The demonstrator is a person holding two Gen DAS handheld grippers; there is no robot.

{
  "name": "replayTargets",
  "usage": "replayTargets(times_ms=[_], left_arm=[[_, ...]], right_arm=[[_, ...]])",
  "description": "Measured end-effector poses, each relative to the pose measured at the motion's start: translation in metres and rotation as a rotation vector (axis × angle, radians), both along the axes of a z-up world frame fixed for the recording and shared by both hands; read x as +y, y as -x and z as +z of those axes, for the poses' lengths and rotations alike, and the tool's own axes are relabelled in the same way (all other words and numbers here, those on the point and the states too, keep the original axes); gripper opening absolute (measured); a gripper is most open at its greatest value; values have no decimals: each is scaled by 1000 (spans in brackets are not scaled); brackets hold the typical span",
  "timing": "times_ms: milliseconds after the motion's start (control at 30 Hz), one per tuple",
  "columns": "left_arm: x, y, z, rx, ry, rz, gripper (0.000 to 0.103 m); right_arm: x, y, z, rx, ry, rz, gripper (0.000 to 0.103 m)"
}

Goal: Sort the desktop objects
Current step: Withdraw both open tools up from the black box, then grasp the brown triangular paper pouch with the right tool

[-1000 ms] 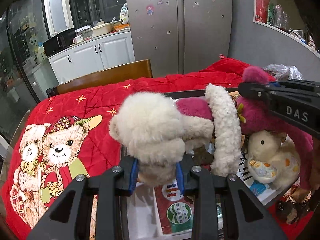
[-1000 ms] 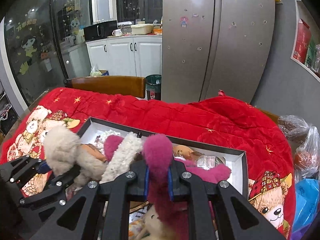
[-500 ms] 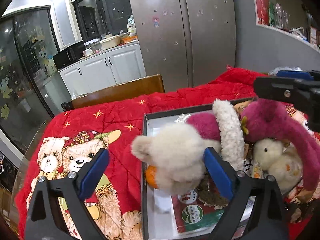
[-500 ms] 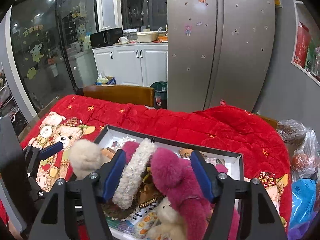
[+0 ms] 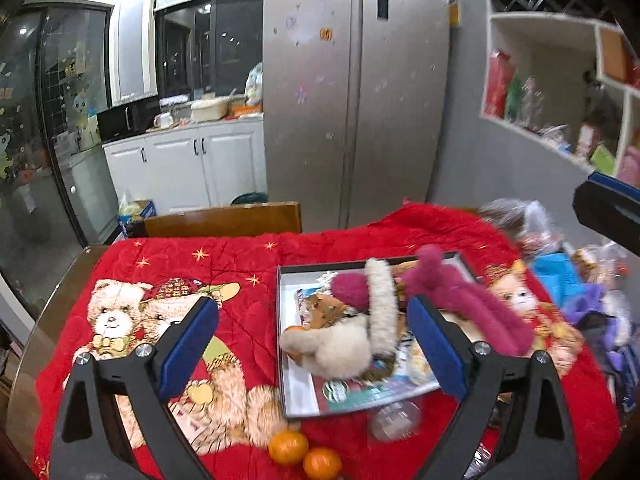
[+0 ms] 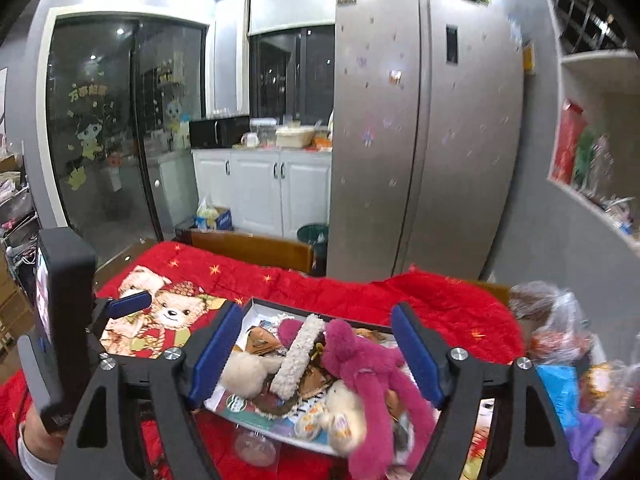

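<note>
Now | left gripper (image 5: 312,344) jaws wide, empty | right gripper (image 6: 316,352) jaws just opening, empty | plush toys (image 6: 360,364) in box (image 5: 280,280)

Table (image 5: 48,332): under my red bear quilt (image 5: 240,272).
On quilt: open box (image 5: 280,320) centre; two oranges (image 5: 304,454) at 6 o'clock.

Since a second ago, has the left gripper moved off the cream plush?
Yes. The left gripper has let go, opened and pulled up and back; the cream plush now lies in the box.
</note>
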State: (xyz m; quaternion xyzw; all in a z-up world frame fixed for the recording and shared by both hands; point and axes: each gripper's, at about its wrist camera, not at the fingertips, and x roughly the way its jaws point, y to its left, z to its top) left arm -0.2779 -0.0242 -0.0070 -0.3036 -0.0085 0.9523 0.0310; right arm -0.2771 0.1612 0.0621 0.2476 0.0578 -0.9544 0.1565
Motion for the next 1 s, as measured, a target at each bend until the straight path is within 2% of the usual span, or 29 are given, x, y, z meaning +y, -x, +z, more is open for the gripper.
replayTargets(times_ms=[100, 200, 267, 367, 467, 633, 733, 800, 900, 1000], left_arm=[[-10, -36, 26, 40, -3, 33, 102], [-23, -74, 45, 84, -32, 54, 102], [-28, -100, 52, 106, -37, 54, 102], [-30, -131, 48, 116, 1, 71, 102], [-31, -163, 25, 108, 24, 80, 103], [-37, -200, -40, 48, -69, 39, 102], [-36, -203, -80, -51, -95, 8, 102], [-31, -201, -96, -92, -83, -7, 102], [-16, -199, -107, -102, -68, -39, 102], [-1, -194, -112, -109, -41, -73, 102]], right_arm=[[7, -38, 24, 58, -2, -16, 85], [11, -72, 39, 98, -5, -35, 85], [14, -93, 43, 120, 2, -36, 85], [17, -121, 40, 134, -1, -42, 85], [21, -143, 27, 132, -13, -68, 85], [29, -170, -3, 116, 4, -91, 85], [39, -187, -36, 100, 37, -122, 85], [46, -190, -61, 50, 61, -133, 85], [48, -189, -89, 11, 6, -127, 85], [47, -187, -116, -2, -104, -144, 85]])
